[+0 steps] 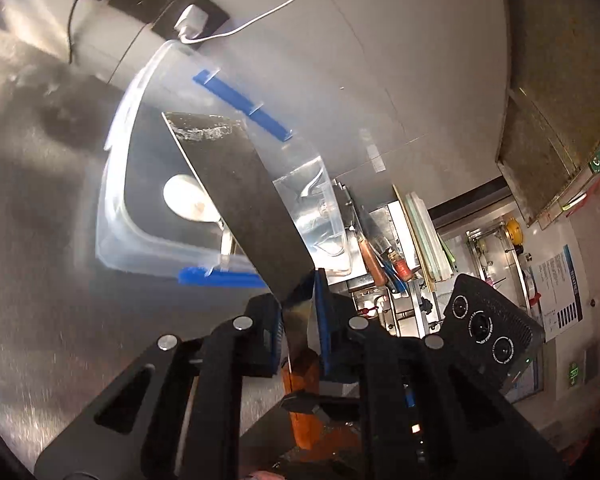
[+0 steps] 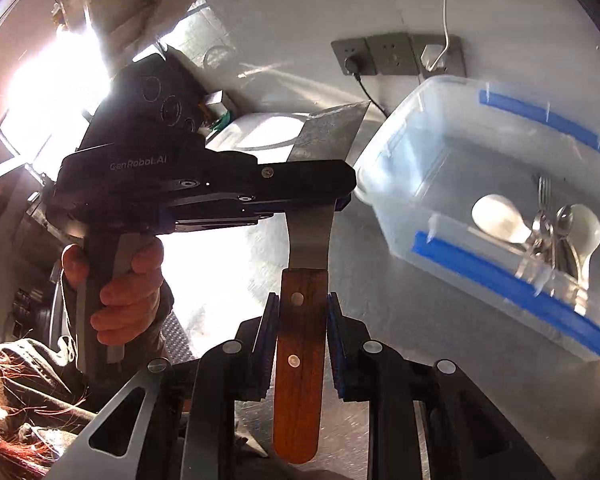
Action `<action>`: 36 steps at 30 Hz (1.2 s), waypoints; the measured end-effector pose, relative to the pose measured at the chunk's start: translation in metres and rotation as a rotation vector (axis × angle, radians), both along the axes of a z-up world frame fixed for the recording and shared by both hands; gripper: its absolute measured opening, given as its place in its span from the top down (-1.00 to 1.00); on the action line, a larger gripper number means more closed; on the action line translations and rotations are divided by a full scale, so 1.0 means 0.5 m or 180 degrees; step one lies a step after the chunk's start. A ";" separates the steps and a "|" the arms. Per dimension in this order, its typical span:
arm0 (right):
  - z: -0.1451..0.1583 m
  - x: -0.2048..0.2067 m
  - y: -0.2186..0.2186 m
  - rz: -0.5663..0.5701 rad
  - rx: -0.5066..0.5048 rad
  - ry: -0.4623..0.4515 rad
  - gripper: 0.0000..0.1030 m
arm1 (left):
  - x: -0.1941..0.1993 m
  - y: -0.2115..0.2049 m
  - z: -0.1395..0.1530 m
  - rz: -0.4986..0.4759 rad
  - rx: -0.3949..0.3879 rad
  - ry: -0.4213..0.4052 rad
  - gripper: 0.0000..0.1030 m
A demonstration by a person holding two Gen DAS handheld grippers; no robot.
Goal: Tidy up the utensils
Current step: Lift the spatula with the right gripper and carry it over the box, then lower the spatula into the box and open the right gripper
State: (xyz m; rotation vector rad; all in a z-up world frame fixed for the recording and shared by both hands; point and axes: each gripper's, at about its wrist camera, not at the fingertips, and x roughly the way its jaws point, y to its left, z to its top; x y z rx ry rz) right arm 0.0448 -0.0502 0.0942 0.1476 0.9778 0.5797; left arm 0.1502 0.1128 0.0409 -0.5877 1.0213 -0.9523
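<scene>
A metal scraper with a wide blade [image 1: 236,200] and a wooden handle [image 2: 298,364] is held in the air by both grippers. My left gripper [image 1: 298,312] is shut on the blade's narrow neck; it also shows in the right wrist view [image 2: 340,196]. My right gripper [image 2: 300,320] has its pads on either side of the wooden handle. A clear plastic bin with blue clips [image 2: 512,280] stands on the steel counter and holds white spoons [image 2: 498,216], a fork and metal spoons. In the left wrist view the blade reaches over the bin [image 1: 140,236].
Wall sockets [image 2: 392,58] with a black plug and a white charger cable sit behind the bin. A rack of tools and boards [image 1: 400,260] stands at the counter's far end. The steel counter [image 1: 40,280] surrounds the bin.
</scene>
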 end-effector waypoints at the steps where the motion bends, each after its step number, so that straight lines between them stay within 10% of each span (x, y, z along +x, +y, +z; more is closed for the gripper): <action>1: 0.024 0.023 -0.027 -0.0071 -0.0047 -0.0076 0.52 | 0.026 -0.031 0.026 -0.0032 0.0034 -0.0080 0.74; 9: 0.056 0.255 -0.208 -0.0373 -0.0031 0.0223 0.51 | 0.225 -0.258 0.080 -0.0197 0.0486 -0.0093 0.74; 20: -0.284 0.413 -0.255 -0.0280 0.0004 0.1599 0.51 | 0.390 -0.356 -0.271 -0.0328 0.1103 0.1465 0.74; 28: -0.382 0.421 -0.238 -0.0294 -0.0213 0.2056 0.36 | 0.397 -0.348 -0.348 -0.0286 0.1498 0.1915 0.74; 34: -0.304 0.372 -0.253 -0.0478 -0.0499 0.1642 0.23 | 0.376 -0.328 -0.229 -0.0150 0.1492 0.1275 0.63; 36: -0.234 0.335 -0.260 -0.0519 -0.0533 0.1304 -0.02 | 0.354 -0.315 -0.151 -0.0100 0.1393 0.0896 0.14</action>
